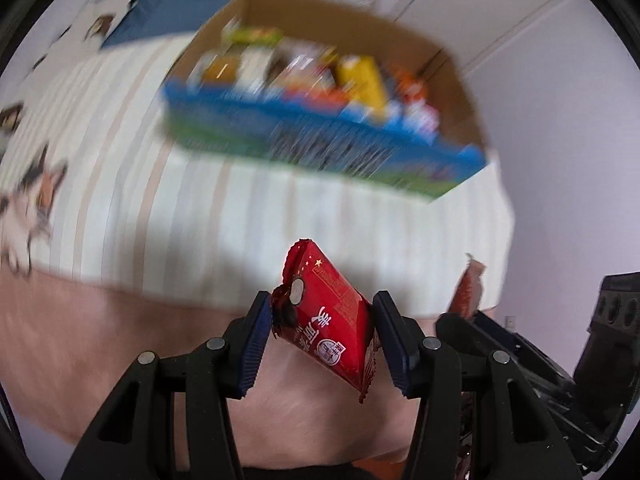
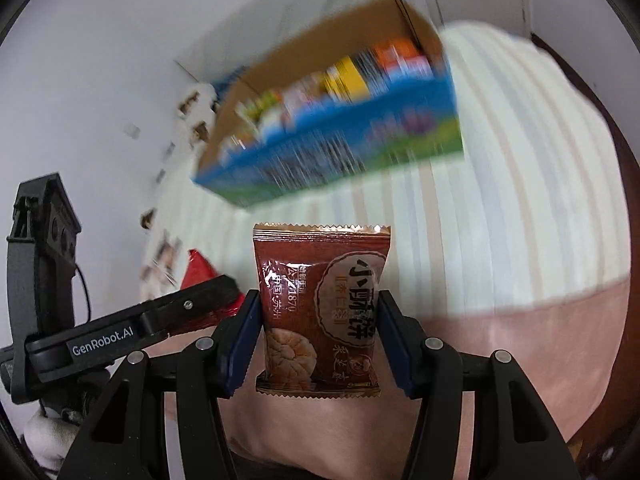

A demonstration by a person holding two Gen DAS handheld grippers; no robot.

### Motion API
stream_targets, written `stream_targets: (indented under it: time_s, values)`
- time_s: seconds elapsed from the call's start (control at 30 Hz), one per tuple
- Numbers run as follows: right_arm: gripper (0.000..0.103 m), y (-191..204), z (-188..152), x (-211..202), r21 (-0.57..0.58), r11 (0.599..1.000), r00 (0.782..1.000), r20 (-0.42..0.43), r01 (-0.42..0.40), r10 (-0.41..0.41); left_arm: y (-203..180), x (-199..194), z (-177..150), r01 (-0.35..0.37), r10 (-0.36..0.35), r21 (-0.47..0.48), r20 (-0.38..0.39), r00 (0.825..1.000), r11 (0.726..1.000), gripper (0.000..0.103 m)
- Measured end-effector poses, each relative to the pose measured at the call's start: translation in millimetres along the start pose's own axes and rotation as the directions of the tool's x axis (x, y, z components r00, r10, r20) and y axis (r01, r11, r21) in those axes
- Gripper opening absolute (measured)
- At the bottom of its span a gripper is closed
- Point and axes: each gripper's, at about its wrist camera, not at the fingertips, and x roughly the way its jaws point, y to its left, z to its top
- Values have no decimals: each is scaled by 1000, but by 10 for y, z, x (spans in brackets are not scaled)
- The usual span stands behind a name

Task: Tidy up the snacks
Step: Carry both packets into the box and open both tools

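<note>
Left gripper (image 1: 322, 338) jaws clamp a glossy red snack packet (image 1: 326, 320); right gripper (image 2: 318, 336) jaws clamp a brown pastry packet (image 2: 322, 308). Blurred snack-filled cardboard box (image 1: 320, 148) sits mid-frame on the striped bed (image 1: 200, 220).

Both grippers were black plastic; the left gripper (image 1: 320, 330) had ribbed navy pads (image 1: 253, 346) and silver rivets; the right gripper (image 2: 318, 334) matched; white "GenRobot.AI" lettering (image 2: 102, 345) sat lower left.

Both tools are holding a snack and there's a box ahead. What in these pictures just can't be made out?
- Snacks inside the cardboard box: motion blur in both views smears their labels.
- Print on the box's blue front: blurred.
- Red packet in the left tool: tilted and crumpled, text only partly legible.
- Brown packet in the right tool: side edges hidden behind the pads.
- Floor of the box: covered by snacks.
</note>
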Motion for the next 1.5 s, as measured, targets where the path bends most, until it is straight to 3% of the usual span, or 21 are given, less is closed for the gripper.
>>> stream_targets:
  time_s: [0.13,0.3,0.43,0.6,0.93,0.97,1.03,1.07,1.13,1.3,1.5]
  values:
    - [59,134,541,-239,-40,999,998,61,-22,25,-196,-212,519,5,-8,64,48,999,998,49]
    - [59,255,1285,-215,-95,995,996,93,28,-20,-362,-129,1293,-46,39,117,61,997,992,49]
    - [59,253,1857,71,-107,991,995,66,78,-72,-289,75,1813,-74,72,108,17,997,991,49]
    - [59,152,2274,575,-108,985,991,-3,132,-133,-116,546,2347,-83,89,63,-87,992,995,49]
    - [60,-60,2552,1320,-117,974,971,-116,196,-210,91,1356,2663,-91,100,47,-252,962,995,52]
    - [65,-85,2554,1412,-117,973,964,-155,198,-215,104,1412,2660,-96,106,48,-272,957,994,52]
    - [86,-131,2533,1525,-112,965,945,-203,236,-255,151,1506,2655,-109,117,43,-295,948,993,57]
    - [90,-140,2529,1542,-116,963,944,-202,243,-262,174,1527,2648,-115,121,40,-294,948,993,59]
    - [91,-138,2517,1558,-125,958,939,-200,258,-279,220,1540,2641,-143,149,41,-286,946,989,83]
    - [99,-81,2485,1533,-139,946,930,-191,292,-315,303,1471,2600,-180,184,38,-262,948,983,93]
    - [100,-102,2485,1457,-117,940,924,-184,319,-336,354,1307,2507,-194,199,44,-229,953,980,93]
